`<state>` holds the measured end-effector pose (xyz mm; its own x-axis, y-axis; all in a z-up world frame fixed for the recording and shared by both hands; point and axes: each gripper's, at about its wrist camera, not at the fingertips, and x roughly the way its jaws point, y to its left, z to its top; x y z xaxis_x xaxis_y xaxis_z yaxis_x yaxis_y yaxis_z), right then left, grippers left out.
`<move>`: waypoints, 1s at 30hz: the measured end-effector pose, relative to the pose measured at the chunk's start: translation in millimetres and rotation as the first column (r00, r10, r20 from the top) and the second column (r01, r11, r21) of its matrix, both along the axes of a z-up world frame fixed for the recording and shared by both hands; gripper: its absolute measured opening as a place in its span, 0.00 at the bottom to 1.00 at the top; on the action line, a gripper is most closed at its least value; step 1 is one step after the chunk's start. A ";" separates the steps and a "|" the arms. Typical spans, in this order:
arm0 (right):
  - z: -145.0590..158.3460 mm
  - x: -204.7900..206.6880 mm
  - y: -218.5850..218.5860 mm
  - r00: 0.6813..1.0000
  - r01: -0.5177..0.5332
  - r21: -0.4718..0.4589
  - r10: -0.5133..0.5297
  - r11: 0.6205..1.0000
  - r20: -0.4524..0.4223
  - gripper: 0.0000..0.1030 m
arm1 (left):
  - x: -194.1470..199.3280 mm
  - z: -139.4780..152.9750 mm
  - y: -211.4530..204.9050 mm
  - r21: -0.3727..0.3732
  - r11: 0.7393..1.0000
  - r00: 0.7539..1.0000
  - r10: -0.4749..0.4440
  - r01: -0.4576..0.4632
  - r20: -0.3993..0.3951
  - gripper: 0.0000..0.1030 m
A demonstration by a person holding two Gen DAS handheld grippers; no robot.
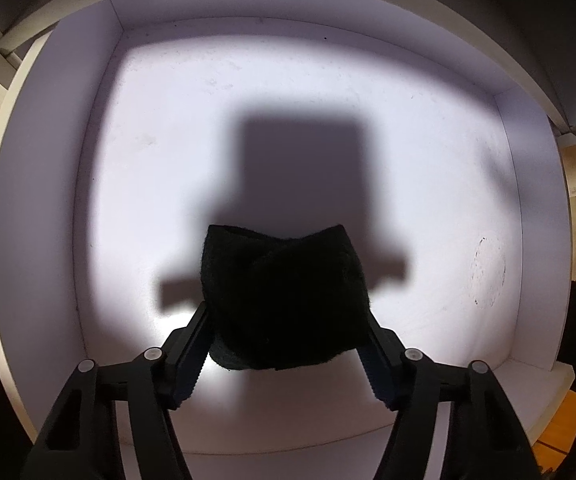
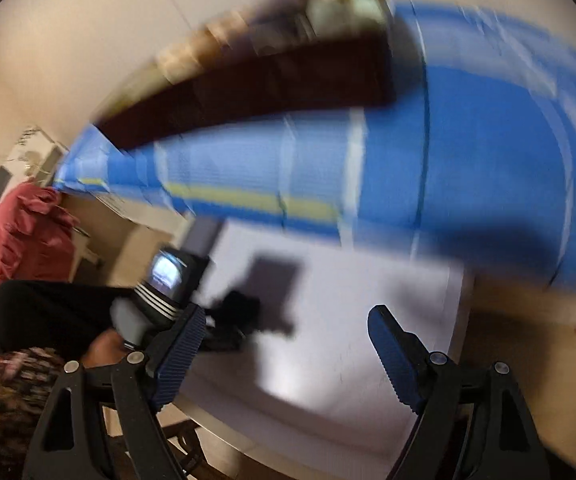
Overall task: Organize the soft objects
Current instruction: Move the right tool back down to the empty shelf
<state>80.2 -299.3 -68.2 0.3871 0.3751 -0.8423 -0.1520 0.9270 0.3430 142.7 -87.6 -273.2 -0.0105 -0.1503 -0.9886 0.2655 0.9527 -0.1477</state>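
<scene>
left gripper: my left jaws stood about half open, clamped on a black cloth wad, one pad on each flank, pointing straight down into the box.
wad: dark fuzzy knit, folded over on itself, maybe a sock or a small hat; i could not tell which. it bulged out above my pads and sagged a little below them.
where it was: held above the white box floor, near the middle; whether it touched the floor i could not tell.
handling: i judged it light, soft and easily squashed, not fragile and not slippery; the fuzz gave my ribbed pads plenty of bite.
where to hold: across the thick middle of the fold, as i had it; a pinch on a loose edge would likely let it unroll and dangle.
risk: fibres could snag on my pad ribs on release, so a wide opening seemed wise.
right gripper: my right jaws were wide apart with nothing between them.
right view: blurred; past my pads i saw the left gripper with the wad over the same white box.
farther: a blue striped cloth lay beyond the box, a red fabric heap off to the left edge; both looked soft, and too smeared to describe further.
</scene>
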 end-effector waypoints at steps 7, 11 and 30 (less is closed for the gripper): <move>-77.0 0.3 11.5 0.971 -0.032 -0.072 0.014 0.997 -0.238 0.81 | -2.1 6.1 4.9 0.031 0.999 1.000 0.008 -0.008 0.025 0.64; -96.6 -0.9 12.2 0.959 -0.038 -0.105 0.007 0.994 -0.284 0.81 | -4.3 13.8 5.1 0.051 0.998 0.998 0.017 -0.020 0.062 0.64; -133.3 -3.6 -9.2 0.940 0.025 -0.092 -0.054 0.995 -0.336 0.81 | -25.6 88.5 -13.4 0.018 1.000 0.981 -0.018 0.014 0.194 0.63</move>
<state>76.6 -308.5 -201.4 0.0878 0.2868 -0.9540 -0.0035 0.9577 0.2876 117.2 -100.9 -184.8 0.1796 -0.1350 -0.9744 0.3027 0.9501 -0.0759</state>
